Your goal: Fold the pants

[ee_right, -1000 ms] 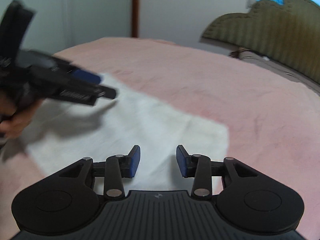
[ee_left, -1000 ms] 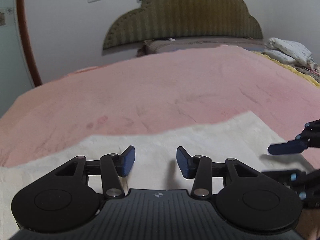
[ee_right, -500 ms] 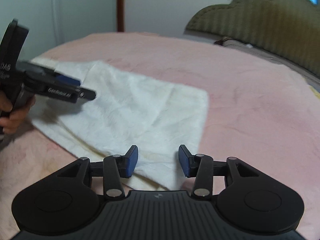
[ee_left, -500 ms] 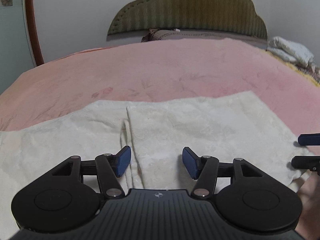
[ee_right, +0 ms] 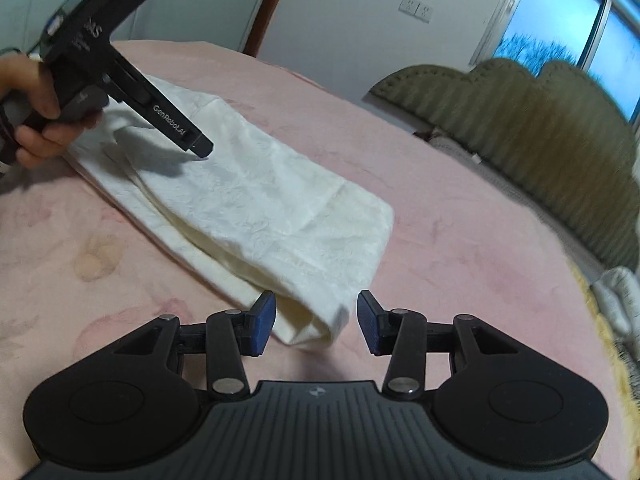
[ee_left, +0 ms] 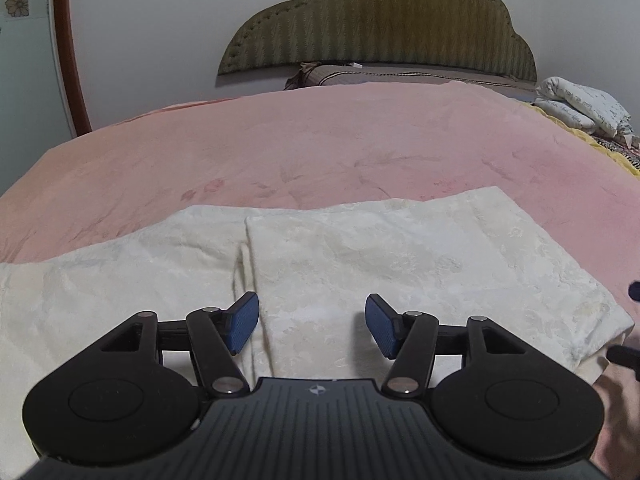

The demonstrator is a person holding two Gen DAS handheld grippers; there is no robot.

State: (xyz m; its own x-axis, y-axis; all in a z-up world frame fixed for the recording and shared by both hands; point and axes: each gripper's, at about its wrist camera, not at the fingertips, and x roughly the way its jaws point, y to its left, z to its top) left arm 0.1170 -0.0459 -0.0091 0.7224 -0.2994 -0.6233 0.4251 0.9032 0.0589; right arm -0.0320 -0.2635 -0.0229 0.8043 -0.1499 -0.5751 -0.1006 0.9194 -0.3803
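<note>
Cream pants (ee_right: 256,208) lie partly folded on pink bedspread (ee_left: 320,148). Left gripper (ee_left: 312,326) and right gripper (ee_right: 316,324) hover, jaws spread, empty. Fabric looks soft, light, floppy; best pinched at near folded corner.

Both grippers sit farther back than a second ago. The left gripper (ee_left: 312,328) now takes in most of the folded pants (ee_left: 400,264), and its jaws stand wider apart. The right gripper (ee_right: 316,326) frames the pants' near corner, its jaws also wider.
</note>
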